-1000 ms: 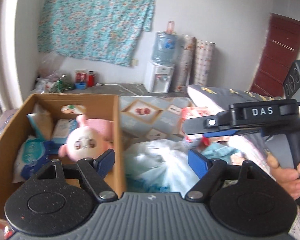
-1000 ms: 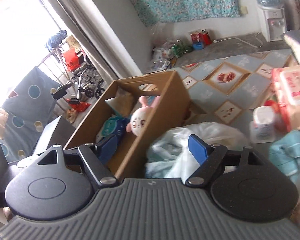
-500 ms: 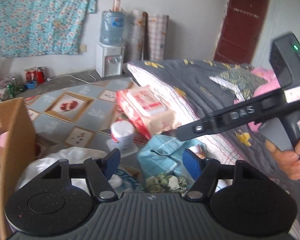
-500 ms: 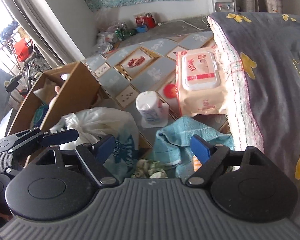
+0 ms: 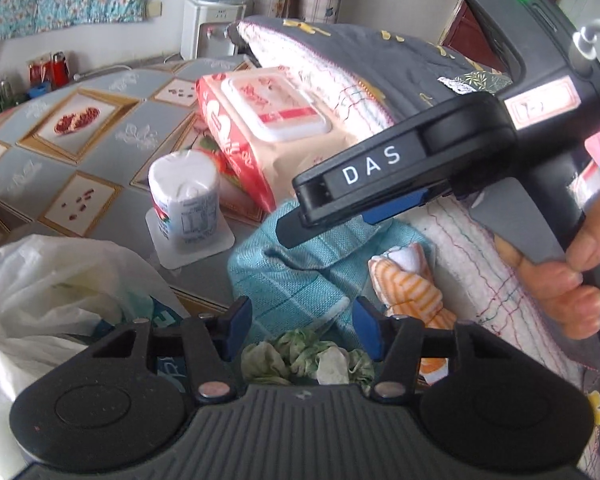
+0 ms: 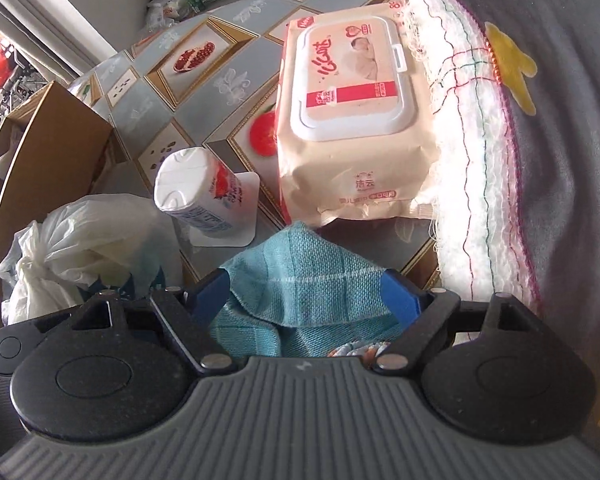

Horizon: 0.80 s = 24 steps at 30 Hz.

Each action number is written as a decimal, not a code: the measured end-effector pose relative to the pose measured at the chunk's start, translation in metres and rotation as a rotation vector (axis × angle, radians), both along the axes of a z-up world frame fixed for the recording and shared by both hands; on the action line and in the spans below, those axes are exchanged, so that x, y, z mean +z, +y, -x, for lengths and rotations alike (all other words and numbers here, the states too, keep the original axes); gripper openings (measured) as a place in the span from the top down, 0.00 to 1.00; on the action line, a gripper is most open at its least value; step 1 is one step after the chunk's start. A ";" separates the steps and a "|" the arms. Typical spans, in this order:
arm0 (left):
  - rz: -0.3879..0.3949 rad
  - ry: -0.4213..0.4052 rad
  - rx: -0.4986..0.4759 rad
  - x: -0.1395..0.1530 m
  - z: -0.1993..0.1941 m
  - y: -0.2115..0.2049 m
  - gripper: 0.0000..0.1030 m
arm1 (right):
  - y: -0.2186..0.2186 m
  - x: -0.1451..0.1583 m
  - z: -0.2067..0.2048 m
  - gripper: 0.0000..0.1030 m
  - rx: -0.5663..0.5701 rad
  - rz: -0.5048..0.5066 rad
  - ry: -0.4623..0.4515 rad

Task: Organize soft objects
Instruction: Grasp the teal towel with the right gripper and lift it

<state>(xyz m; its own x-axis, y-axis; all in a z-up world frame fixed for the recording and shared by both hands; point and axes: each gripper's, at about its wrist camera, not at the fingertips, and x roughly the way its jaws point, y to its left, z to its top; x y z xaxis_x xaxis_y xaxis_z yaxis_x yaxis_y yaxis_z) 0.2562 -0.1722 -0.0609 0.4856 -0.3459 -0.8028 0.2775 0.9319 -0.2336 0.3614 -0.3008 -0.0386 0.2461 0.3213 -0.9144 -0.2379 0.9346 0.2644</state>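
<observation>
A teal checked towel (image 5: 300, 272) lies crumpled on the patterned mat beside the quilt. My right gripper (image 6: 304, 296) stands wide open around the teal towel (image 6: 308, 276), one blue pad at each side of it. In the left wrist view the right gripper (image 5: 296, 228) hangs over the towel, a hand on its handle. My left gripper (image 5: 302, 330) is closing just above a crumpled green-and-white cloth (image 5: 300, 360); its pads are not pressing on it. An orange-striped cloth (image 5: 412, 284) lies to the right of the towel.
A pack of wet wipes (image 6: 352, 120) and a wrapped tissue roll (image 6: 196, 188) sit beyond the towel. A white plastic bag (image 6: 92, 236) and a cardboard box (image 6: 52, 152) are to the left. A grey quilt (image 6: 560, 160) fills the right side.
Both grippers swung away from the cardboard box to the pile by the quilt and came down. The left jaws narrowed. The right gripper now straddles the teal towel.
</observation>
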 end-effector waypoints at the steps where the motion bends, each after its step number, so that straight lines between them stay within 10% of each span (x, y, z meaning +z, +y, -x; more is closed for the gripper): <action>1: 0.003 0.007 0.005 -0.002 -0.002 0.000 0.45 | 0.000 -0.003 -0.003 0.20 -0.005 0.006 0.006; 16: 0.087 0.103 0.031 -0.021 -0.026 -0.006 0.44 | 0.012 -0.024 -0.007 0.22 0.009 -0.085 0.107; 24: 0.123 0.119 0.054 -0.021 -0.035 -0.008 0.45 | 0.003 -0.028 -0.005 0.69 -0.008 -0.175 0.130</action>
